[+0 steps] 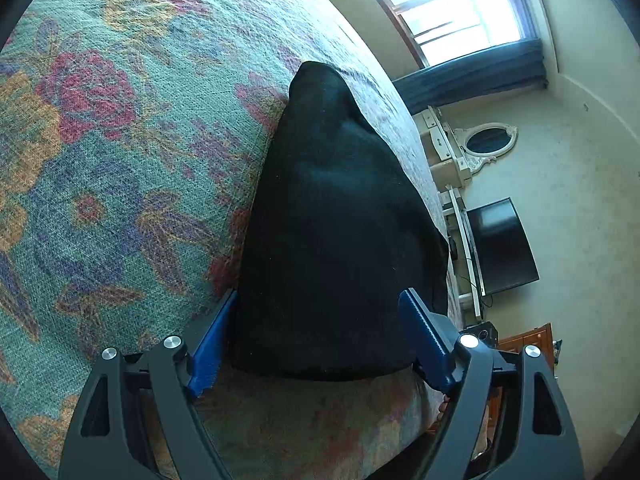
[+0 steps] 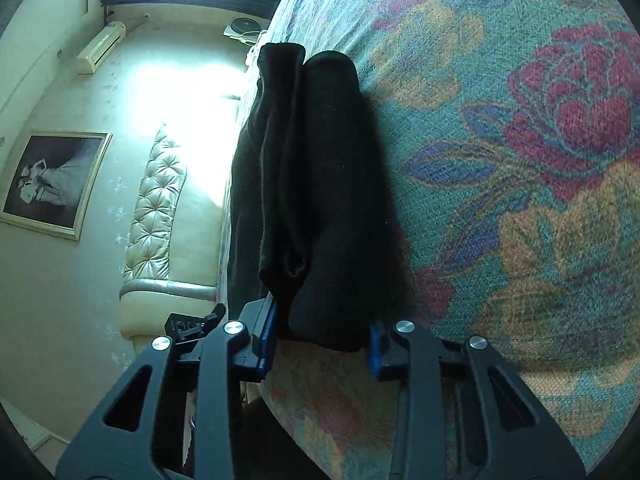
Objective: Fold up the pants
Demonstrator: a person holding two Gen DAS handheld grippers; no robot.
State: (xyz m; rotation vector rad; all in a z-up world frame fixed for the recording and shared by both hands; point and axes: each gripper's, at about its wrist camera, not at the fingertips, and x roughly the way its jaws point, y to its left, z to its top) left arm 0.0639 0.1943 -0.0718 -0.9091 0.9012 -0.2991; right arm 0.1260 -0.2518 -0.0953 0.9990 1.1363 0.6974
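The black pants lie folded lengthwise on a floral bedspread, close to the bed's edge. My left gripper is open, its blue fingers on either side of the near end of the pants. In the right wrist view the pants show as stacked dark layers running away from me. My right gripper is open, its blue fingers straddling the near end of the cloth. Neither gripper pinches the cloth.
The bedspread spreads wide beside the pants. Past the bed edge stand a TV, a white dresser with an oval mirror, a window, a tufted headboard and a framed picture.
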